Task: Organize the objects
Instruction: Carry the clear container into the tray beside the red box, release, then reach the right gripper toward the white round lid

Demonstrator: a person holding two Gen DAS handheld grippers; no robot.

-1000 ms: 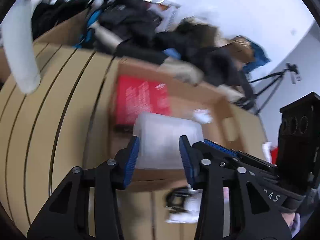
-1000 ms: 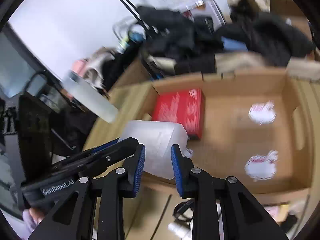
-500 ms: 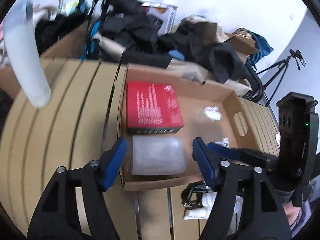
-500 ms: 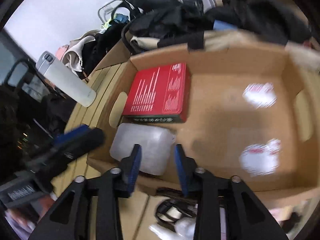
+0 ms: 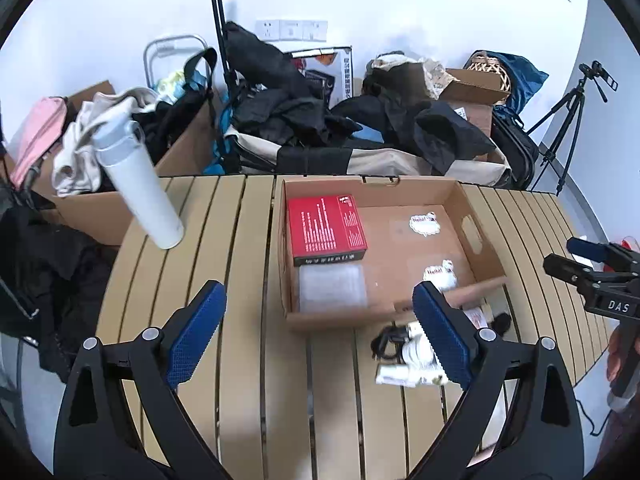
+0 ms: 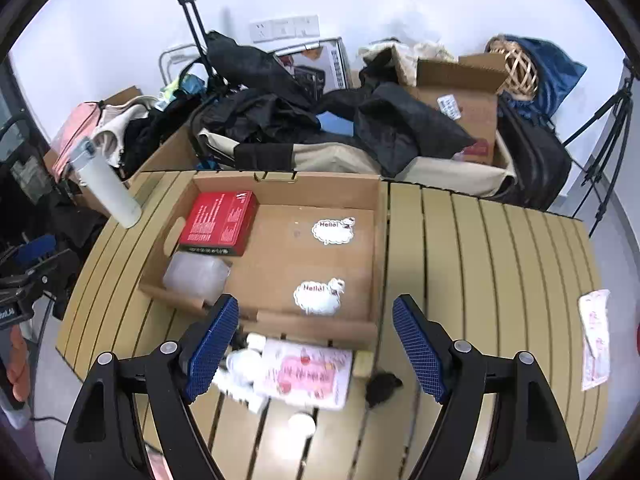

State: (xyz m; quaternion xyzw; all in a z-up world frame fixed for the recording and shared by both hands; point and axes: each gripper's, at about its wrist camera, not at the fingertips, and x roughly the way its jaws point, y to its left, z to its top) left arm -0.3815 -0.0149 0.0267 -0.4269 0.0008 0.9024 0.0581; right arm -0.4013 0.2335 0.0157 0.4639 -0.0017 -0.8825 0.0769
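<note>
Nearest the lenses, the left hand-held gripper (image 5: 320,336) has its blue pads spread wide apart with nothing between them, raised above the slatted bench (image 5: 240,360). The right hand-held gripper (image 6: 316,348) is likewise spread wide and empty. Just beyond the right one, on the bench by the near wall of the box (image 6: 320,328), lie a pink-printed packet (image 6: 308,372), some white plugs (image 6: 240,364) with a black cable, a small white cap (image 6: 302,424) and a small dark item (image 6: 382,386). Far to the right on the bench lies a paper slip (image 6: 596,336).

The open cardboard box sits on the bench. In its near left corner rests a translucent tub (image 5: 332,288), touching the box wall. Just behind it, against the left wall, lies a red carton (image 5: 326,228). Two "Hello" stickers (image 6: 318,296) lie on the box floor, apart from both.

At the far left edge of the bench stands a white bottle (image 5: 140,184). Beyond the bench, piled dark clothes (image 5: 304,120), bags and boxes lie against a white wall, with a tripod (image 5: 572,116) at the right.
</note>
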